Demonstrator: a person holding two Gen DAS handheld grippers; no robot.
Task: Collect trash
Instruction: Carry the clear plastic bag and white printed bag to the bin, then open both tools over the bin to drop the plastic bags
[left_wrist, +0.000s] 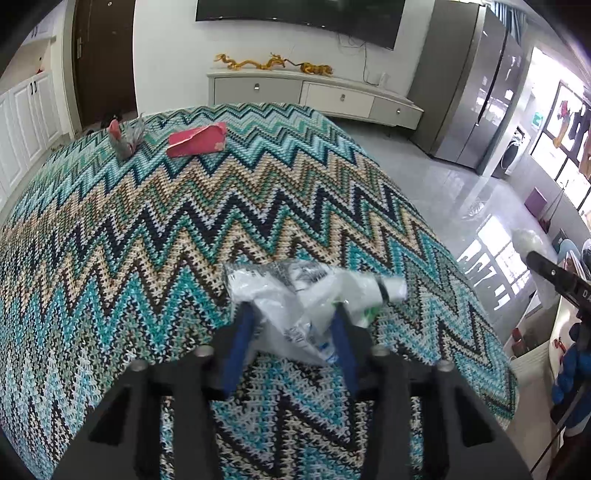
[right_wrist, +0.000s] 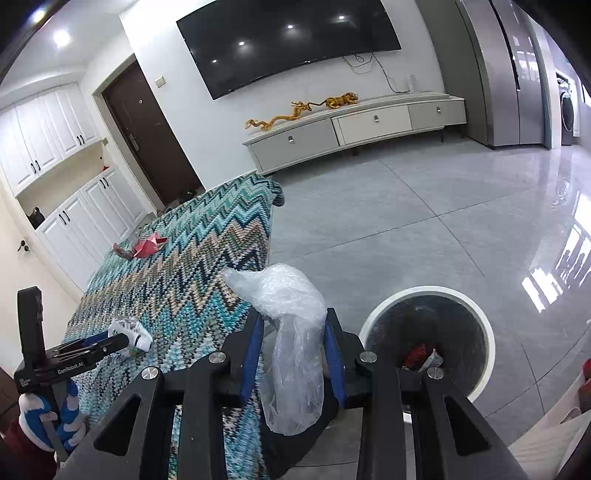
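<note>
Bin (right_wrist: 480, 325) contents stay half hidden behind right claw (right_wrist: 295, 332).

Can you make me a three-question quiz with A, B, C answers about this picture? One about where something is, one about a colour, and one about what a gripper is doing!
1. Where is the bin?
A. on the floor beside the table
B. on the table
C. on the TV cabinet

2. What colour is the folded paper at the far end of the table?
A. yellow
B. red
C. purple

3. What is the right gripper doing?
A. hanging empty
B. holding a cup
C. holding a clear plastic bag

Answers:
1. A, its white rim sits on the grey tiles next to the zigzag cloth.
2. B, it shows red against the teal zigzags.
3. C, the crumpled clear bag is squeezed between the blue pads.
</note>
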